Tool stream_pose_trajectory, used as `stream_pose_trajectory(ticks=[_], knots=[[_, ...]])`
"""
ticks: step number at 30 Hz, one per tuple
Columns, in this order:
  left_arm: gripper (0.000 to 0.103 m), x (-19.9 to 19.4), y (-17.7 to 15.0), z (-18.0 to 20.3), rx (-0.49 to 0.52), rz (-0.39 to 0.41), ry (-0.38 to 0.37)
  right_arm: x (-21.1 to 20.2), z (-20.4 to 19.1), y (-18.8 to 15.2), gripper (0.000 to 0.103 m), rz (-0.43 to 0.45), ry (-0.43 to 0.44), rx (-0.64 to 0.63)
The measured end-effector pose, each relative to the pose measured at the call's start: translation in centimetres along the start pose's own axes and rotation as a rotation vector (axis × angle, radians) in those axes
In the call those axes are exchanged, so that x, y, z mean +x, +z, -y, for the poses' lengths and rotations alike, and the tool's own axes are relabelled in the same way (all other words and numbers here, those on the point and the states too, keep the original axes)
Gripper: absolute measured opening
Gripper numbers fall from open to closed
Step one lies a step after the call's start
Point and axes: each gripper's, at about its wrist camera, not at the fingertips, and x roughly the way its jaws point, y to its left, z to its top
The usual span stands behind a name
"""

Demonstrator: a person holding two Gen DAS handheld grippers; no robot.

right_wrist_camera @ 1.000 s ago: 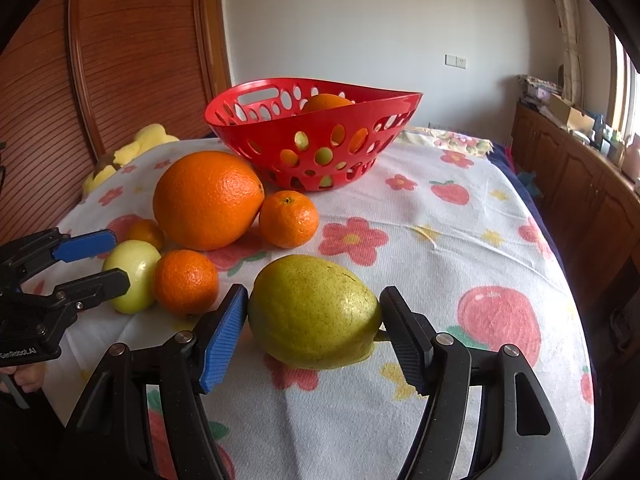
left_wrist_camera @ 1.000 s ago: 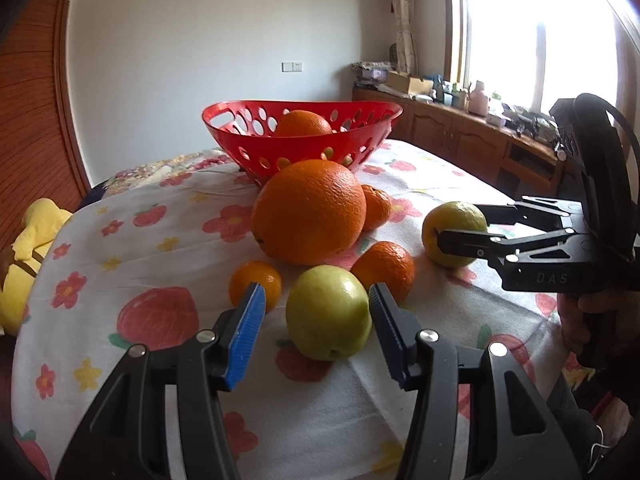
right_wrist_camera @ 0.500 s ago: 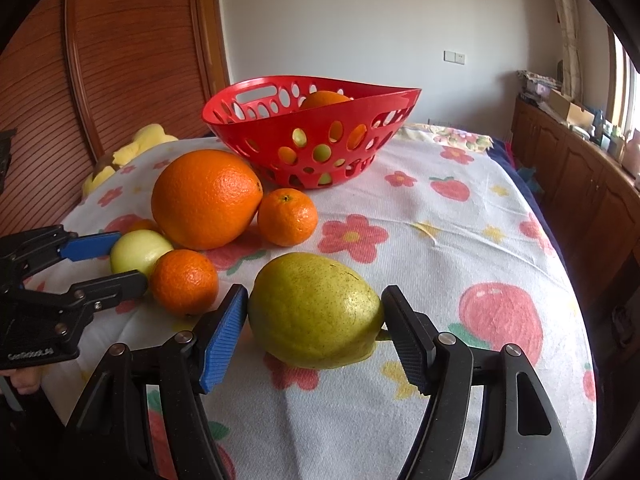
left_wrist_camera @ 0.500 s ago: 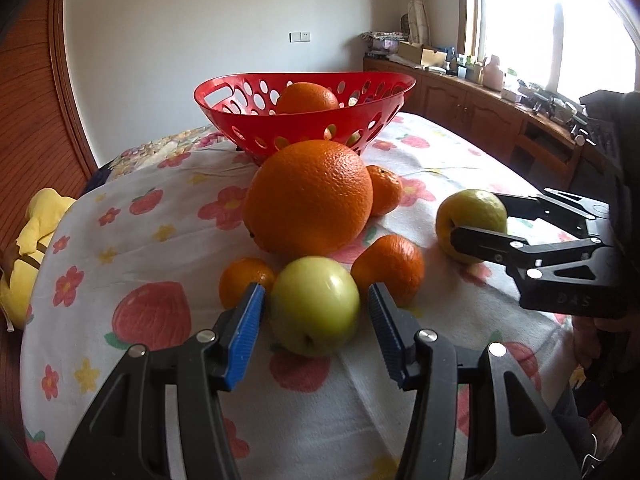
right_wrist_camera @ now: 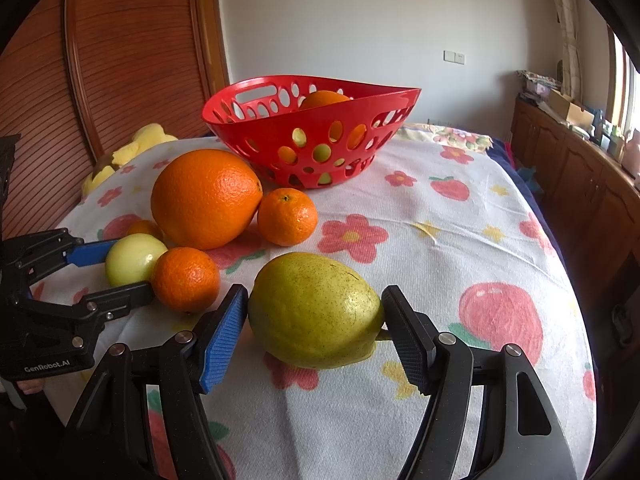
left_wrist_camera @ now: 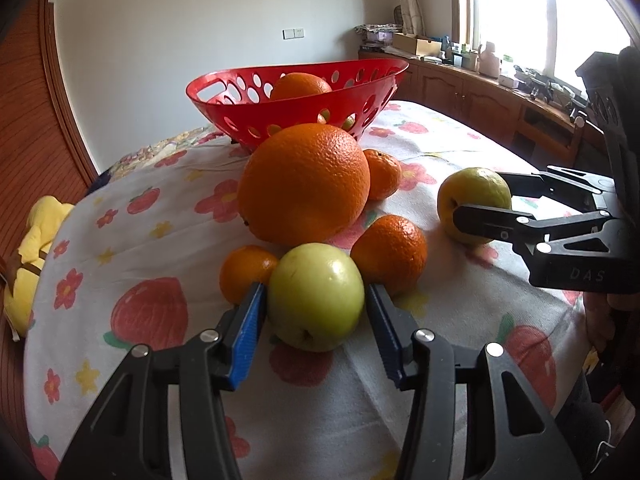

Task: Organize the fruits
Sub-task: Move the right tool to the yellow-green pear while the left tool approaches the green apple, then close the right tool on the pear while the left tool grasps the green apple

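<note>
My left gripper (left_wrist_camera: 314,310) is open around a green apple (left_wrist_camera: 315,296) that rests on the tablecloth, with its pads close to both sides. My right gripper (right_wrist_camera: 314,322) is open around a yellow-green pear (right_wrist_camera: 314,308) lying on the cloth, with small gaps at the pads. A big orange (left_wrist_camera: 304,182) and three small mandarins (left_wrist_camera: 388,252) lie between them. A red perforated basket (left_wrist_camera: 296,100) stands behind and holds an orange. In the right wrist view the left gripper (right_wrist_camera: 120,268) brackets the apple (right_wrist_camera: 134,258).
The table carries a white cloth with fruit and flower prints (right_wrist_camera: 460,240). A yellow plush toy (left_wrist_camera: 28,248) lies off the left edge. Wooden cabinets (left_wrist_camera: 480,100) stand under the window on the right. A wooden panel wall (right_wrist_camera: 120,60) stands behind on the left.
My left gripper has moved forward around the green apple, so the pads now flank it closely. The right gripper has stayed around the pear, a touch closer.
</note>
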Motion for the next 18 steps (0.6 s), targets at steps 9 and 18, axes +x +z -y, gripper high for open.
stream_pose_trajectory(ticks=[9, 18], knots=[[0.048, 0.3, -0.1, -0.6, -0.034, -0.008, -0.03, 0.0, 0.0, 0.0, 0.072, -0.001, 0.0, 0.0], [0.047, -1.5, 0.1, -0.7, -0.05, 0.042, -0.042, 0.0, 0.0, 0.1, 0.072, -0.002, -0.002, -0.002]])
